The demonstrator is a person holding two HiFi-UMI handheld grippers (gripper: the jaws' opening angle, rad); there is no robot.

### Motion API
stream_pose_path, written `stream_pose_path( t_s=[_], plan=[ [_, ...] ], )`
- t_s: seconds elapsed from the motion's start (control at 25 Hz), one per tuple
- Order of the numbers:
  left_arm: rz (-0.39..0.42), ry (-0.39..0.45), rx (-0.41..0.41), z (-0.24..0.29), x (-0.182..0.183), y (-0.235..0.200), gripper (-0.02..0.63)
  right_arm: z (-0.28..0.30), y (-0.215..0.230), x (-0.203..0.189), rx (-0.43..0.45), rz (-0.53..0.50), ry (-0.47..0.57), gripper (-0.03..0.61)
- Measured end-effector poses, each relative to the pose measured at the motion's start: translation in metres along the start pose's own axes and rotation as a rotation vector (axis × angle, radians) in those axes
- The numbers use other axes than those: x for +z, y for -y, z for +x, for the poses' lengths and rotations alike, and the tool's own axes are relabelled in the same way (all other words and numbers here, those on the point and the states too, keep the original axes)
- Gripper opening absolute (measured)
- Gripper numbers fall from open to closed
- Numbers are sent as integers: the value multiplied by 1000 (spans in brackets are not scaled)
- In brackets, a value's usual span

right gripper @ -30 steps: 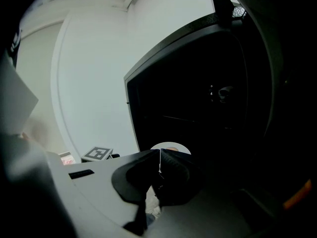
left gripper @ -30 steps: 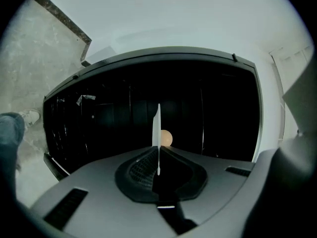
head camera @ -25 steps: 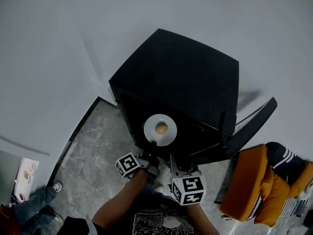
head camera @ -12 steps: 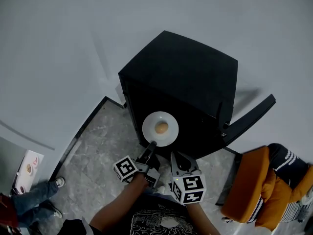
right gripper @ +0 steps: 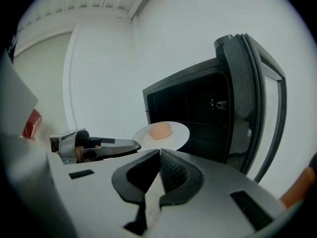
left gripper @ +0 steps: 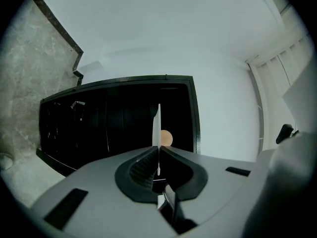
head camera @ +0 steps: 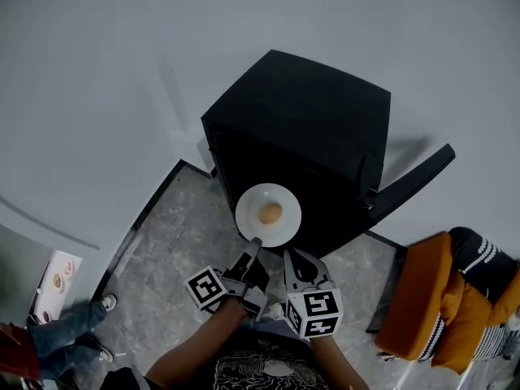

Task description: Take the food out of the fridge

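A white plate point(head camera: 280, 224) with a round tan piece of food point(head camera: 270, 214) hangs in front of the open black fridge point(head camera: 305, 128). My left gripper point(head camera: 255, 243) is shut on the plate's near rim. In the left gripper view the plate point(left gripper: 157, 125) stands edge-on between the jaws of the left gripper point(left gripper: 158, 150), with the food point(left gripper: 167, 138) behind it. My right gripper point(head camera: 294, 256) is shut and empty, just right of the left one. In its own view the right gripper point(right gripper: 160, 152) sits below the plate point(right gripper: 181, 135), with the food point(right gripper: 160, 130) on top.
The fridge door point(head camera: 410, 184) stands open to the right, also seen as the door point(right gripper: 255, 98) in the right gripper view. An orange and striped bundle point(head camera: 439, 307) lies at the right. A person's legs and shoes point(head camera: 61, 331) are at the bottom left on the grey stone floor point(head camera: 171, 242).
The plate with the food has come out of the fridge opening toward me, held by the left gripper. Both grippers have drawn back a little from the fridge.
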State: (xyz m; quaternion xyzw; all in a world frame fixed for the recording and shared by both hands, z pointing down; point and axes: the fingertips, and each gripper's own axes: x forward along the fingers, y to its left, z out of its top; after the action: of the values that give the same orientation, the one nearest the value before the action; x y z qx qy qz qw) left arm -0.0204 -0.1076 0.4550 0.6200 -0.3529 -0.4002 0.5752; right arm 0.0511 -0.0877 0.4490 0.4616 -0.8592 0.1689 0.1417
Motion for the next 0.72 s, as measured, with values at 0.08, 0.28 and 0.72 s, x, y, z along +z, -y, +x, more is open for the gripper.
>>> stream_pose_path(
  t_s=[0.08,0.28,0.72],
  plan=[
    [-2,-2,-2,-6,-1,6,20,-2,-5,0,-5,2,10,21],
    [1,-16,-1,-28,1,17,20,-9,-23,-3,-31,7,20,21],
    [-15,-75,-15,-72,6,35,20,-35,-68,-4,-119,2,73,21]
  ],
)
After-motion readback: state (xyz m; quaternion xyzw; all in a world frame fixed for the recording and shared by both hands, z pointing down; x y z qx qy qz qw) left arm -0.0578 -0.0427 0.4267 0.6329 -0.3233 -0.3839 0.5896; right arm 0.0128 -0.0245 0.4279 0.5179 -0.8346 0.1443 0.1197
